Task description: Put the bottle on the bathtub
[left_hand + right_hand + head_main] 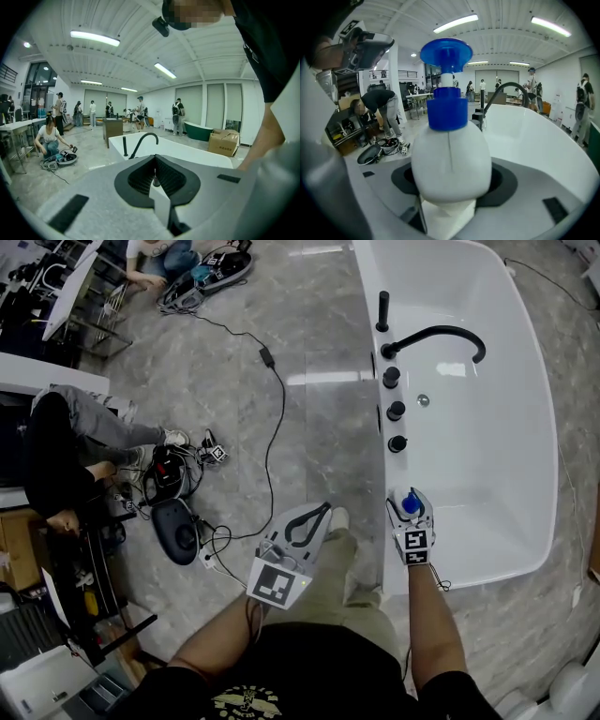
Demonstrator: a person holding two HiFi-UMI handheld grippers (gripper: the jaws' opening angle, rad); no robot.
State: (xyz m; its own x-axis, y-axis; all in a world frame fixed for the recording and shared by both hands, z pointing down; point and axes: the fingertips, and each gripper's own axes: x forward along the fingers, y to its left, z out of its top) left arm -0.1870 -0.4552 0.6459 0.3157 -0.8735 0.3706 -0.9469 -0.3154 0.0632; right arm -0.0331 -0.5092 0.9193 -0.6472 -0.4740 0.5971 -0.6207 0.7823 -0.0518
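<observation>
White, blue-capped bottle stands upright, clamped in the right gripper at the bathtub rim; left gripper, jaws together and empty, is farther off

a big open workshop hall: a white bathtub stands freestanding on a grey tiled floor, cables trail at the left, people work under strip lights
</observation>
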